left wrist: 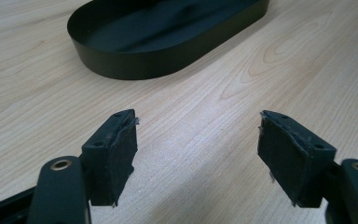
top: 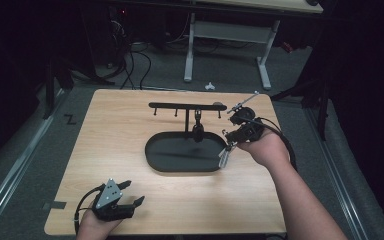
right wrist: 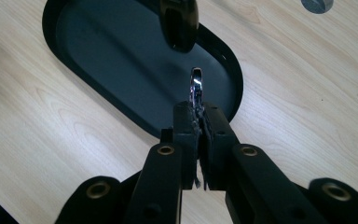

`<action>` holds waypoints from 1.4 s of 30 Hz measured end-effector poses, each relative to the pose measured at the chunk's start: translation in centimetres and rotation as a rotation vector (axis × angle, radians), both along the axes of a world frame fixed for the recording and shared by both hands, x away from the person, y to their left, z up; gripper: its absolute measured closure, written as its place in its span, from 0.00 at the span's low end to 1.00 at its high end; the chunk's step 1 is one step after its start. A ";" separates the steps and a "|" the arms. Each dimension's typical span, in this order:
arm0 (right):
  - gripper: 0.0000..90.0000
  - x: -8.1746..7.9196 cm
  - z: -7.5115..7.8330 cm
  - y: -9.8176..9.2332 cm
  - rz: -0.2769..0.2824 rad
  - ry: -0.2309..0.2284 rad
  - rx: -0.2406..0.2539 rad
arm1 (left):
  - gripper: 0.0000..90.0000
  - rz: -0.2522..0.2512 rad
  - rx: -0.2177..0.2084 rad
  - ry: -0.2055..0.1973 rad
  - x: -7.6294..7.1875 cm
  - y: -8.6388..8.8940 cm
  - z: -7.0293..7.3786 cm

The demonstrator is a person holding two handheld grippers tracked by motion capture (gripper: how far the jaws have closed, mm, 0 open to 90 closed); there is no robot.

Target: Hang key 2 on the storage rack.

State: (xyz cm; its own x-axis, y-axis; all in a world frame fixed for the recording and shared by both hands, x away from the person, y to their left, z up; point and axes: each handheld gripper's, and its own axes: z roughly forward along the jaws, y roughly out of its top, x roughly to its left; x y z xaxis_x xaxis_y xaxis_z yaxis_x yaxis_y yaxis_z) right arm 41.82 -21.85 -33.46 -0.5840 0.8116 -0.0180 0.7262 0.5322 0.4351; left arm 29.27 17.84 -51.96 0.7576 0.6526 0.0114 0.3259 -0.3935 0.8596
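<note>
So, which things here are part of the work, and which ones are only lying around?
Part of the work:
- right claw, shut on a shiny metal piece
- black oval tray
- black hook rack

Lying around:
- left claw, open, holding nothing
- small white object on the floor

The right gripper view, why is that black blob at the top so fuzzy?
In the right gripper view the dark hanging piece sits too close, so it blurs, while the shiny metal piece in the right gripper glints; the high view is dim, its surroundings nearly black.
</note>
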 end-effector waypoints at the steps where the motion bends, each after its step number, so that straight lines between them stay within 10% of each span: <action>1: 0.96 0.2 0.0 0.1 -0.003 0.001 0.000 | 0.32 -0.001 0.000 0.002 0.0 0.0 0.0; 42: 0.94 5.1 -0.1 0.1 -0.057 -0.028 0.087 | 0.32 0.008 -0.001 0.002 0.0 0.2 -0.2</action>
